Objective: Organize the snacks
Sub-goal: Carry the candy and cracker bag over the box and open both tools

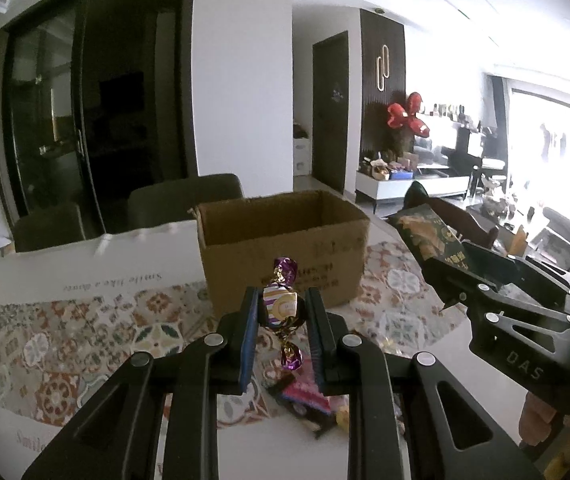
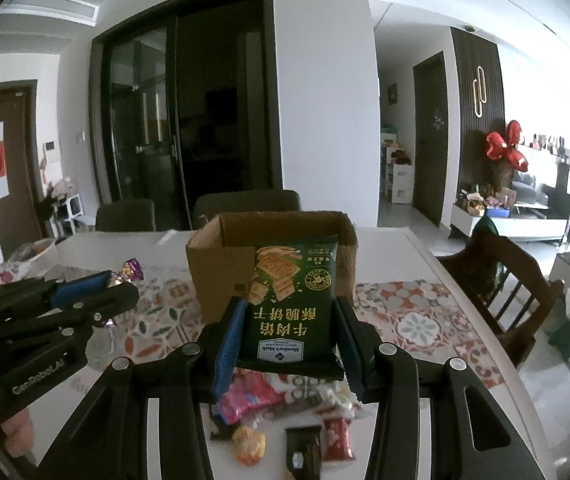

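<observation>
A purple-wrapped candy (image 1: 280,307) sits pinched between the left gripper (image 1: 281,316) pads, above the table. The right gripper (image 2: 290,336) clamps a green cracker packet (image 2: 291,304) upright. Just beyond both stands an open cardboard box (image 1: 285,248); loose snacks (image 2: 285,420) lie beneath on the patterned tablecloth (image 1: 65,344).

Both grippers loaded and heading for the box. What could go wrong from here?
1. The candy is pinched only at its round middle by the left gripper; it could slip out before reaching the cardboard box.
2. The green cracker bag in the right gripper is wide and could snag the rim.
3. The grippers are close together and could collide.
</observation>
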### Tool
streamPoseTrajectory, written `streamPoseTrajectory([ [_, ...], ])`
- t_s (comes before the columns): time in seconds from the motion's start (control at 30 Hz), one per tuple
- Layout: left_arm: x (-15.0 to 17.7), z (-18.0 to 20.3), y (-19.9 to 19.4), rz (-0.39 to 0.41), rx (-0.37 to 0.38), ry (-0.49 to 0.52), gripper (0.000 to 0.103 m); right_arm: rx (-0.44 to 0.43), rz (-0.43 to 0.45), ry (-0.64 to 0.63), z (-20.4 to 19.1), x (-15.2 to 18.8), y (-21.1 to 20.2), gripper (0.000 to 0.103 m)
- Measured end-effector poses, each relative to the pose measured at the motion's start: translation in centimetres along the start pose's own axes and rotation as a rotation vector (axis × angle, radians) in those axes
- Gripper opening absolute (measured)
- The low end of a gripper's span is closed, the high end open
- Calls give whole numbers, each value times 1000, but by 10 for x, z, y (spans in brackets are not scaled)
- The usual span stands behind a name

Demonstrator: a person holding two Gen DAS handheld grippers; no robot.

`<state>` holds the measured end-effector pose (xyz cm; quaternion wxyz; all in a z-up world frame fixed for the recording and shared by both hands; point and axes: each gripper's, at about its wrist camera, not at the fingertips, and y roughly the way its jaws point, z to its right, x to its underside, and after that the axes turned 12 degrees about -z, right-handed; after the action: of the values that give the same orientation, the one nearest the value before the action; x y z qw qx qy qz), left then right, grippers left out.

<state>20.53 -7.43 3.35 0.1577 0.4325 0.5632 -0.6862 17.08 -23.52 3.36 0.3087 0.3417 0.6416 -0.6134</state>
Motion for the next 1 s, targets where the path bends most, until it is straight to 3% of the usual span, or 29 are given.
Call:
streamPoseTrajectory([
  [0.53,-63,-20,36,26,-26,2,23,6,61,-24,3,-63,38,45],
  [1.0,-111,-40,102,-56,27,-47,23,-4,3,-18,11,-104,100,46],
])
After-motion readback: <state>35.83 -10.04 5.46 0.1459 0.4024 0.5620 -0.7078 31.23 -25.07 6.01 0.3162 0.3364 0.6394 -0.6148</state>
